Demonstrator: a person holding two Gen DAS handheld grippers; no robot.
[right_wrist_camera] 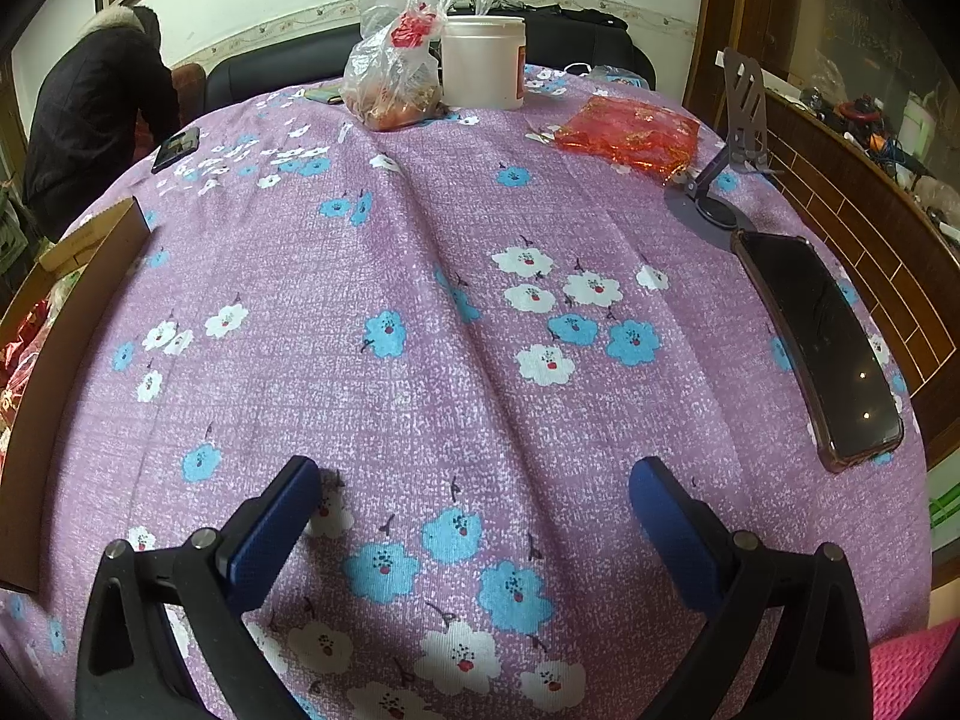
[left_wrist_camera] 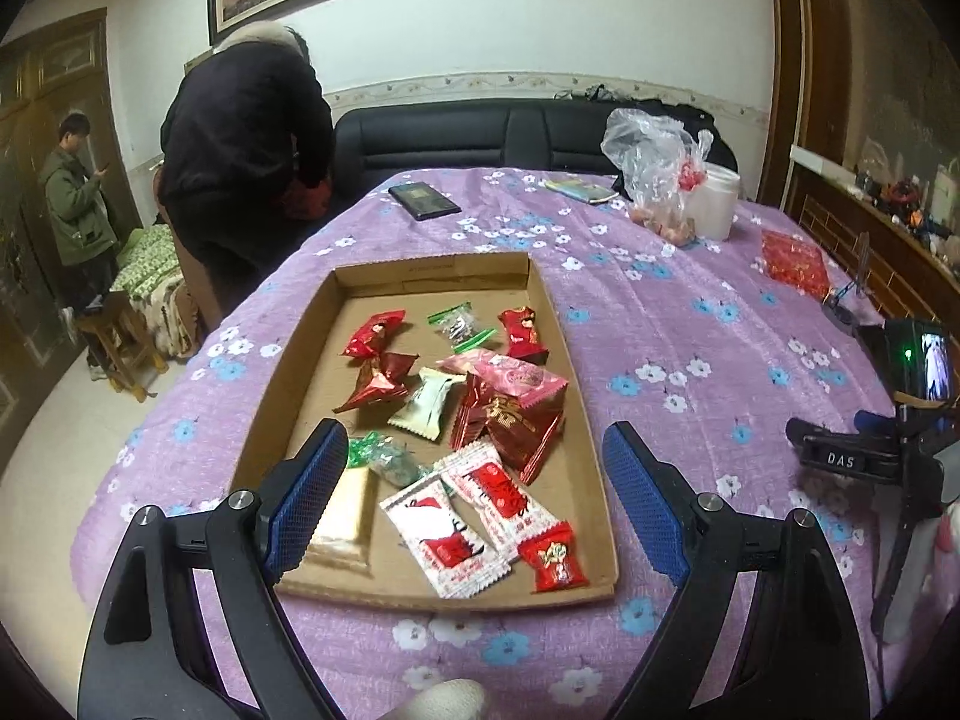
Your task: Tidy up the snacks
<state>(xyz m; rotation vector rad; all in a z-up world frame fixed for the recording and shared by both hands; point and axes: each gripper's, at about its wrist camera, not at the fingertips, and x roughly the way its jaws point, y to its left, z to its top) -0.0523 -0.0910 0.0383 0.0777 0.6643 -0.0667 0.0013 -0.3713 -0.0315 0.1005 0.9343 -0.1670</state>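
On the floral-clothed table we hover our wide-open, empty left gripper over snacks in the cardboard tray, right gripper equally spread, and judge picking one comes next.

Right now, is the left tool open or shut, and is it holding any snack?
Open and empty. The left tool has its blue pads spread wide above the cardboard tray; the snack packets lie loose in the tray, none pressed between the pads.
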